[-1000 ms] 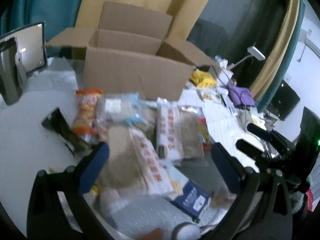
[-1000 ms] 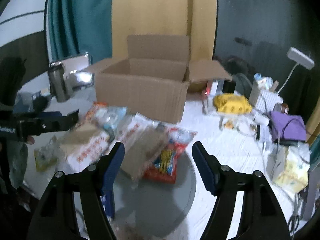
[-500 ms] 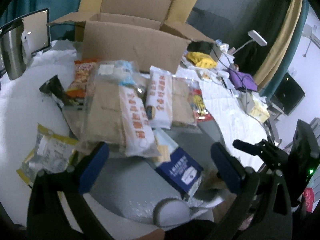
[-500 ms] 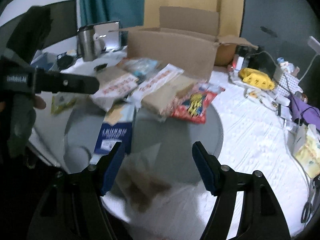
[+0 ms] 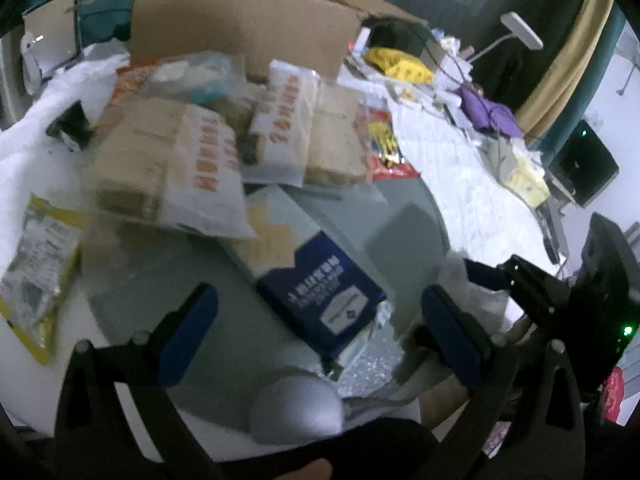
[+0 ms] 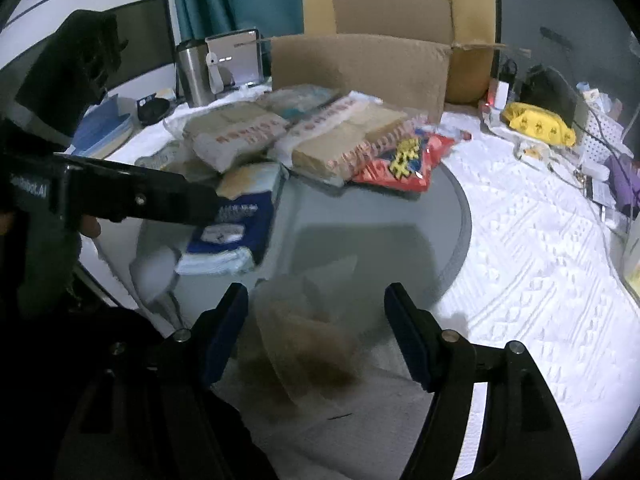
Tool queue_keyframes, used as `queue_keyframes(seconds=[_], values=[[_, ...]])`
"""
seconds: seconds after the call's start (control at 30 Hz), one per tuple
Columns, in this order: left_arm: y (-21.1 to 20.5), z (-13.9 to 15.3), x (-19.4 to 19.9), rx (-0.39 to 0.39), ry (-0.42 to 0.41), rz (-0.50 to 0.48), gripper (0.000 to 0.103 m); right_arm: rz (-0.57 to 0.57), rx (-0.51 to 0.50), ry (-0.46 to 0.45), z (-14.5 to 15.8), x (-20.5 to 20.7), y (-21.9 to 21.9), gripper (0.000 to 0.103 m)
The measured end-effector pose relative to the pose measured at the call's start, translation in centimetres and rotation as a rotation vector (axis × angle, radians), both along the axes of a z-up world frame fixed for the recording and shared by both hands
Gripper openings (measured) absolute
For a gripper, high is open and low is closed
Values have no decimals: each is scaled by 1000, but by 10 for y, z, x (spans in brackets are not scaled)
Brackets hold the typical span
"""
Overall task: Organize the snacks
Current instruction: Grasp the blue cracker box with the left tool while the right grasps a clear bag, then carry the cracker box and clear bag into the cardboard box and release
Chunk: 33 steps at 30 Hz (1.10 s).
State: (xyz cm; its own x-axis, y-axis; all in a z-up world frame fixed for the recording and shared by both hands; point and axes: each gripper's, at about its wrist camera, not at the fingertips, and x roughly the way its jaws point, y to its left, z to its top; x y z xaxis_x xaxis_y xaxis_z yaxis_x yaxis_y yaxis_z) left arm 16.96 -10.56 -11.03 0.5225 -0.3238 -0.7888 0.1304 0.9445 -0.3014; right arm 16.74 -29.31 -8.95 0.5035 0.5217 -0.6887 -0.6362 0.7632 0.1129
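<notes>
Several snack packs lie heaped on a grey round mat (image 6: pixel 400 216) in front of an open cardboard box (image 6: pixel 360 68). A blue and white pack (image 5: pixel 320 284) lies nearest my open left gripper (image 5: pixel 316 312), just ahead of its fingertips; it also shows in the right wrist view (image 6: pixel 236 216). White and tan packs (image 5: pixel 180 168) and a red pack (image 6: pixel 404 160) lie behind. My open right gripper (image 6: pixel 316 320) hovers over a clear bag with brown contents (image 6: pixel 312 344), which sits between its fingers.
A metal flask (image 6: pixel 194 72) and a mirror (image 5: pixel 52 36) stand at the left. A yellow-edged packet (image 5: pixel 36 264) lies at the table's left edge. Yellow and purple items, cables and a lamp (image 5: pixel 520 32) crowd the right side on a white cloth (image 6: pixel 540 248).
Both grippers have pulled back and lowered toward the table's near edge. The blue pack and the clear bag have come into view close to the fingers.
</notes>
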Motion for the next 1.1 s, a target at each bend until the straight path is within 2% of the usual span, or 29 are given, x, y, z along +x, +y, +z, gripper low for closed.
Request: queue_keyframes(seconds=[0.1, 0.17, 0.27, 0.4, 0.5, 0.57, 0.6, 0.63, 0.67, 0.8, 0.9, 1.1], values=[[-7, -8, 9, 12, 26, 7, 102, 14, 19, 7, -4, 0, -7, 61], [-12, -8, 13, 38, 15, 12, 102, 7, 27, 3, -4, 1, -13, 56], [-19, -10, 20, 79, 7, 18, 102, 0, 49, 10, -3, 5, -23, 53], [-32, -15, 28, 178, -10, 23, 102, -36, 75, 9, -2, 10, -36, 52], [-42, -17, 29, 231, -28, -11, 101, -72, 105, 8, 0, 15, -46, 51], [-47, -15, 27, 256, -48, -37, 82, -94, 128, 1, 3, 16, -52, 51], [-50, -14, 26, 249, -50, -62, 77, -103, 138, -2, 5, 17, -54, 51], [-52, -12, 26, 245, -55, -81, 64, -110, 148, -5, 7, 19, -56, 51], [-55, -11, 25, 243, -56, -103, 58, -119, 160, -9, 10, 20, -59, 51], [-65, -9, 17, 235, -67, -173, 55, -141, 189, -15, 16, 23, -62, 51], [-70, -5, 11, 200, -72, -203, 53, -154, 201, -27, 22, 24, -63, 51], [-68, 16, 0, 166, -130, -222, 52, -168, 211, -54, 36, 21, -61, 51]])
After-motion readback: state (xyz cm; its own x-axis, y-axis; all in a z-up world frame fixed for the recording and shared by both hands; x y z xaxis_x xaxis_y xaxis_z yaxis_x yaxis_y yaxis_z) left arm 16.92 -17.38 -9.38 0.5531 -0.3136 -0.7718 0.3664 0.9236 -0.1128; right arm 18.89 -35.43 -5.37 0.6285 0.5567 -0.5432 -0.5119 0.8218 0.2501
